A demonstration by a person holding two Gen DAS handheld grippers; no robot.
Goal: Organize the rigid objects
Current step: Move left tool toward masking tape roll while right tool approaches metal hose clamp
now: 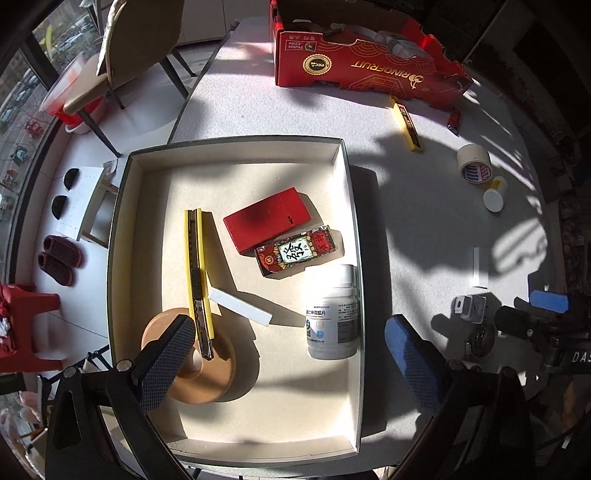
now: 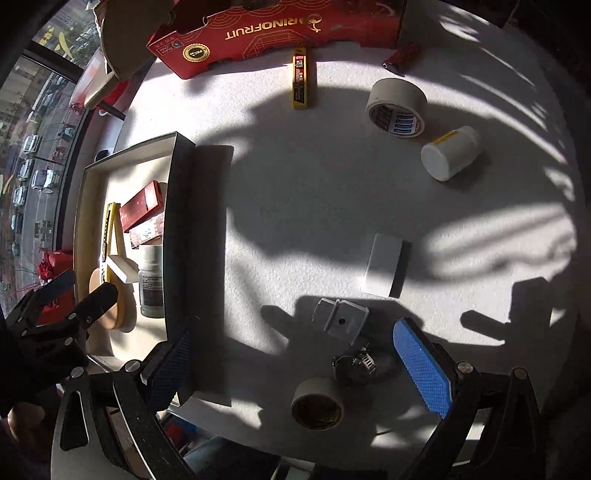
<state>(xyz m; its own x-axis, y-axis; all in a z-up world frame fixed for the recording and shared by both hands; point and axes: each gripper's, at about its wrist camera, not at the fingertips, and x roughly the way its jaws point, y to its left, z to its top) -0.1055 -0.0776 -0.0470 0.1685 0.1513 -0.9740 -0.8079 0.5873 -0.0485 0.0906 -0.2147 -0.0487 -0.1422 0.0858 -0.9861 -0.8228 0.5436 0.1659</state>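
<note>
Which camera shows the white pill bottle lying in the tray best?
Left wrist: the white plastic pill bottle lies fully visible, label facing up. Right wrist shows the same bottle small, shadowed, partly behind the tray wall.

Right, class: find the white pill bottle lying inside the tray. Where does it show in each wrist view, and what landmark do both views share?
Left wrist view: the white pill bottle lies right of centre, against the tray's right wall.
Right wrist view: the white pill bottle sits far left, inside the tray.
Shared landmark: the red fruit box at the top of both.
</note>
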